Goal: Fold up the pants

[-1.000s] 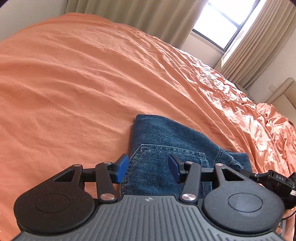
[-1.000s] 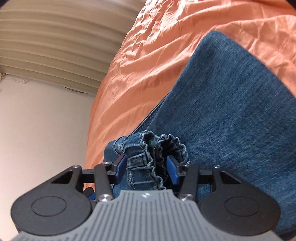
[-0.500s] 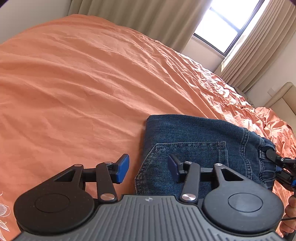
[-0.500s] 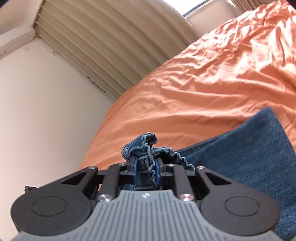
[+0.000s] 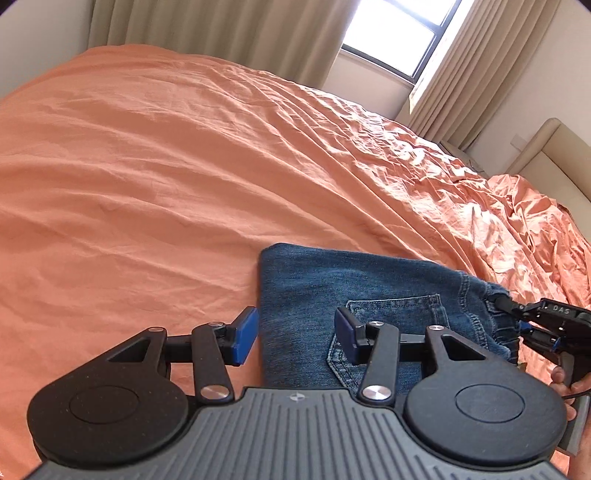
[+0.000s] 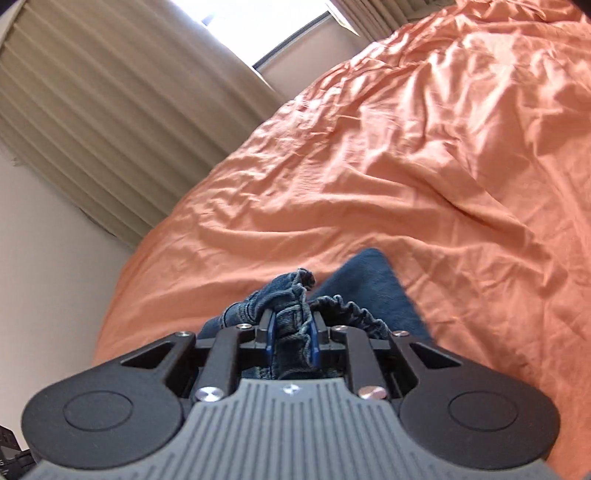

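Folded blue jeans (image 5: 354, 291) lie on the orange bed sheet (image 5: 147, 166), back pocket up. My left gripper (image 5: 295, 332) is open, hovering over the jeans' left folded edge, with nothing between its blue pads. My right gripper (image 6: 291, 332) is shut on the bunched elastic waistband of the jeans (image 6: 291, 295); it shows in the left wrist view (image 5: 517, 317) at the jeans' right end, with the holding hand below it.
The orange sheet is wrinkled toward the right (image 5: 498, 221). Beige curtains (image 5: 221, 33) and a window (image 5: 395, 37) stand beyond the bed. A cream headboard (image 5: 554, 155) is at the far right. A wall (image 6: 44, 258) borders the bed's side.
My right gripper closed on the waistband and lifted it, tilting upward. The left gripper stayed open and drew back left, showing more of the jeans.
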A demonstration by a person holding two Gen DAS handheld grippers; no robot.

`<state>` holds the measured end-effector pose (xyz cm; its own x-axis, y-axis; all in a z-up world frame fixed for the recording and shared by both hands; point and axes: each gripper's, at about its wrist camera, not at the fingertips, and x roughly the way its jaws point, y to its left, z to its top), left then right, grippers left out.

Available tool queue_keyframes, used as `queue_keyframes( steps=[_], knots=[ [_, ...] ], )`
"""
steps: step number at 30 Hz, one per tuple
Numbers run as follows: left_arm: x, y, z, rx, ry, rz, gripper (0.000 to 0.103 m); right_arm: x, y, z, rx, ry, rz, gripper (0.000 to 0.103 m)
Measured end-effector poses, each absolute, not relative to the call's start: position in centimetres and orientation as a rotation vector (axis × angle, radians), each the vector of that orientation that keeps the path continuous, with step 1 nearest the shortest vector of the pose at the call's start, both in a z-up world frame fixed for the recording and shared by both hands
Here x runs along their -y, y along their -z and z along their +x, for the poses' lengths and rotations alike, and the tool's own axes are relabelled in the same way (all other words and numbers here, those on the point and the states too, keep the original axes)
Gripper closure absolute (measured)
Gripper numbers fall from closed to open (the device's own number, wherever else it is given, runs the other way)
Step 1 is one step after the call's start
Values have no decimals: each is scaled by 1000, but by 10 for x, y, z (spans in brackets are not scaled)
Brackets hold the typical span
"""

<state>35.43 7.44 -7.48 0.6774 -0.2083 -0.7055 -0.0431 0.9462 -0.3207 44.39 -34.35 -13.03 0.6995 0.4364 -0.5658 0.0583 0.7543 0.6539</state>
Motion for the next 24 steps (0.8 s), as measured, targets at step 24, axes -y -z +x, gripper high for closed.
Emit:
queue_keyframes(
  steps=[24],
  knots=[
    [-38,73,354,-838,131,-232,48,372,123,413,-655,-94,679,80]
  ],
)
